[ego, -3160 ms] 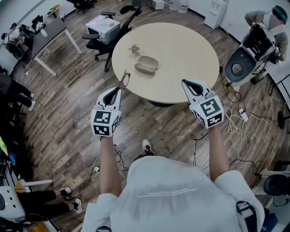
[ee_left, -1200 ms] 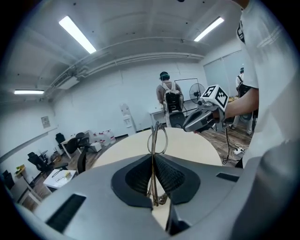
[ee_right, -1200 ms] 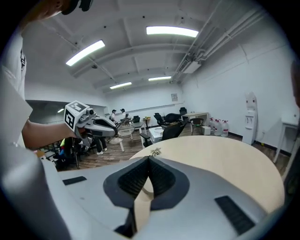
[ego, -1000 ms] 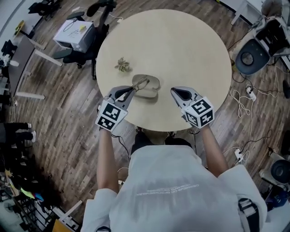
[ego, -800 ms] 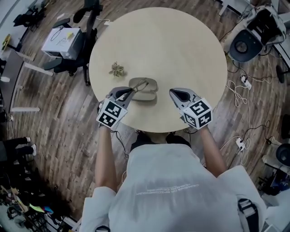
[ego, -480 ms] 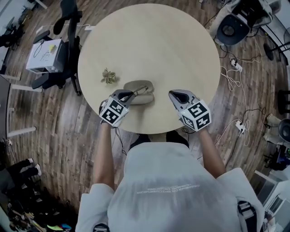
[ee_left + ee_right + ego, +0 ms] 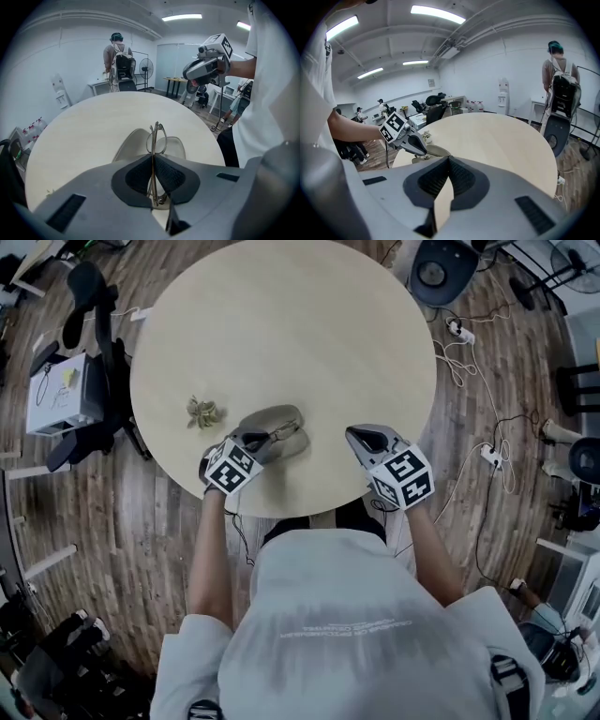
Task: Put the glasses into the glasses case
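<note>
Since the earlier frames, the left gripper (image 7: 263, 438) had been brought over the counter (image 7: 309, 324) to the glasses case (image 7: 277, 418). The glasses (image 7: 157, 138), pinched in its jaws, were held just above the case, not yet placed inside. Right of the case, the right gripper (image 7: 360, 436) was held with its jaws pressed together, empty.

Bright, even light fills the room. It comes from ceiling strip lights (image 7: 437, 14) that glow white in the upper part of both gripper views. In the head view the pale tabletop (image 7: 281, 324) is evenly lit without glare, and the shadows on it are faint and soft-edged. Thin highlights run along the metal glasses (image 7: 156, 136). Both gripper views are round fisheye pictures with black corners and walls bending hard at the rim. The near grey bodies of the left tool (image 7: 153, 159) and right tool (image 7: 449, 161) look soft along each lower edge. The head view bows the floor planks (image 7: 94, 512) toward its edges.
</note>
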